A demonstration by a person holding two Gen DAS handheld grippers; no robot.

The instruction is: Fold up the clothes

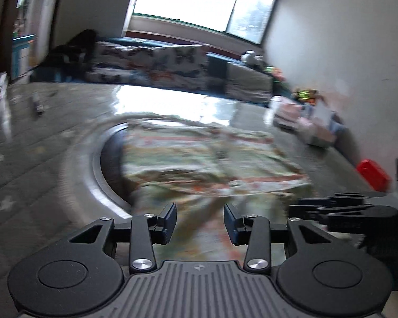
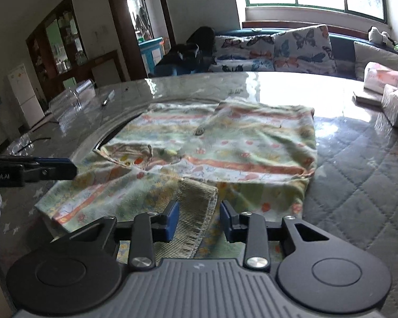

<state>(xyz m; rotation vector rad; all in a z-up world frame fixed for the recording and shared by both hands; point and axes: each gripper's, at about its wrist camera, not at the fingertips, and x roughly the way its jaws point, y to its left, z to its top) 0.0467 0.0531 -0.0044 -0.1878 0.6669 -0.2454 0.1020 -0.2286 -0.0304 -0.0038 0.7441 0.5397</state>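
Note:
A green, orange-striped patterned garment [image 1: 199, 159] [image 2: 225, 145] lies partly folded on the table [image 2: 358, 172]. Its upper layer is doubled over the lower one. Its ribbed beige cuff [image 2: 196, 206] runs toward me between the jaws of my right gripper [image 2: 199, 220]. The left pad sits close against the cuff and a gap shows at the right pad, so that gripper is open. My left gripper [image 1: 200, 222] hovers open over the garment's near edge, with only blurred fabric below it. Each gripper also shows from the side in the other view: the left gripper [image 2: 53, 169] and the right gripper [image 1: 345, 209].
A round metal ring [image 1: 98, 180] set in the table lies under the garment's left side. Tissue packs [image 2: 379, 76] stand at the right edge, with a red object [image 1: 371, 175] nearer. A clear plastic container [image 2: 71, 98] and a pen [image 2: 104, 102] lie far left. A butterfly-cushioned sofa [image 2: 278, 50] is behind.

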